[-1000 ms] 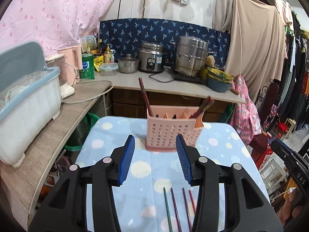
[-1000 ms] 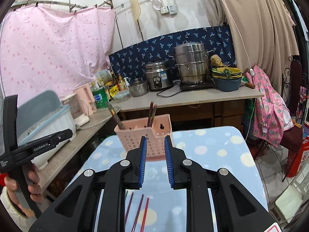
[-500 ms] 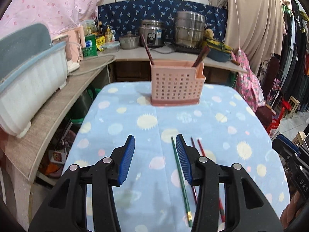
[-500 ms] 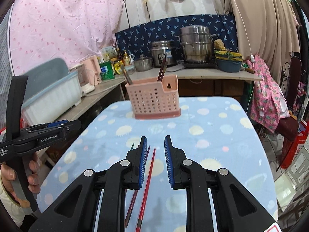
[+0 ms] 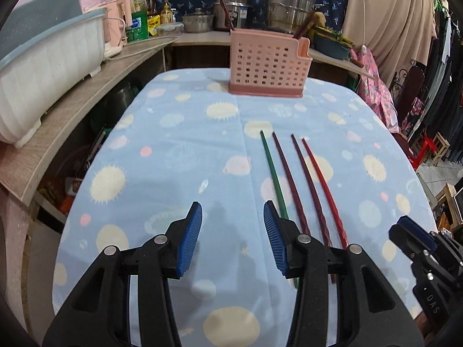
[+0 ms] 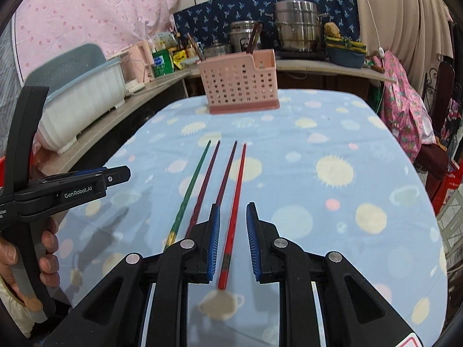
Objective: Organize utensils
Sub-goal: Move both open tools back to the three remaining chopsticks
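On the bench [image 5: 179, 156], far end, stands the pink basket [image 5: 267, 63]. Four chopsticks [image 6: 214, 173] lie side by side. Right claw [image 6: 231, 231], released, straddles the red chopstick [image 6: 235, 202]; left claw [image 5: 231, 237], released, is beside the green chopstick [image 5: 272, 170].

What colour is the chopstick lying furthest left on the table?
Green: the leftmost chopstick is green, with a yellowish handle end. It shows best in the right wrist view.

Steel pots [image 5: 289, 7], white dish rack [image 5: 43, 66], perhaps bottles [image 5: 157, 14].
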A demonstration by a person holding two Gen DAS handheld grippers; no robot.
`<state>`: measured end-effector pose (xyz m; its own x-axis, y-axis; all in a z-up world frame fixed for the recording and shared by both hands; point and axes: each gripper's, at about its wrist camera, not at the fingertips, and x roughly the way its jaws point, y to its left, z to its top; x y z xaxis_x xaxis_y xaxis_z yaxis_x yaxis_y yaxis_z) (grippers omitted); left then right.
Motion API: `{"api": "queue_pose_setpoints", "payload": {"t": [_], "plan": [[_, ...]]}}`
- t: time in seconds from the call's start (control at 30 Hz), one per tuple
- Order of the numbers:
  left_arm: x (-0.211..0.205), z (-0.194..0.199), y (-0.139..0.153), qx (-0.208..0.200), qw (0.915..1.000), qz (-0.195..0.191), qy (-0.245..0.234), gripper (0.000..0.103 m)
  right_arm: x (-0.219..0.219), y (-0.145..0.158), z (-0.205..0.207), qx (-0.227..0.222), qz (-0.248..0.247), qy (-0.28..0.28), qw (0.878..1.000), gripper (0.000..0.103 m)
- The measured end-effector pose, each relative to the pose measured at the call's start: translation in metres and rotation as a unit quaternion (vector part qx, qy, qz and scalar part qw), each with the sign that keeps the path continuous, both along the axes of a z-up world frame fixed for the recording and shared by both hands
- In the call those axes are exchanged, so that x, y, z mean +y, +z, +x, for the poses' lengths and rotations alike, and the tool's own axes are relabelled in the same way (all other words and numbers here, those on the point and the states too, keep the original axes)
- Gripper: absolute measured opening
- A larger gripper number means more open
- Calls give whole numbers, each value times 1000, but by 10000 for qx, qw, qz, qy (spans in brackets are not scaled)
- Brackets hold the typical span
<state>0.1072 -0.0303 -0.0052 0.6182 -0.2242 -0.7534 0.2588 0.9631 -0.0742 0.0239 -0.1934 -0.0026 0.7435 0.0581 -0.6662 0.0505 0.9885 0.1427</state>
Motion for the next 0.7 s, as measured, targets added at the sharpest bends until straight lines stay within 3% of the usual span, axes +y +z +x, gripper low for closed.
{"api": "queue_pose_setpoints", "payload": {"t": [0.3, 0.7], "plan": [[-10, -17, -27, 321, 9993, 19, -189, 42, 13, -31, -4, 369, 86, 39, 9993, 19], [-19, -26, -41, 519, 9981, 0, -335, 44, 17, -49, -1, 586, 73, -2, 9983, 18]]}}
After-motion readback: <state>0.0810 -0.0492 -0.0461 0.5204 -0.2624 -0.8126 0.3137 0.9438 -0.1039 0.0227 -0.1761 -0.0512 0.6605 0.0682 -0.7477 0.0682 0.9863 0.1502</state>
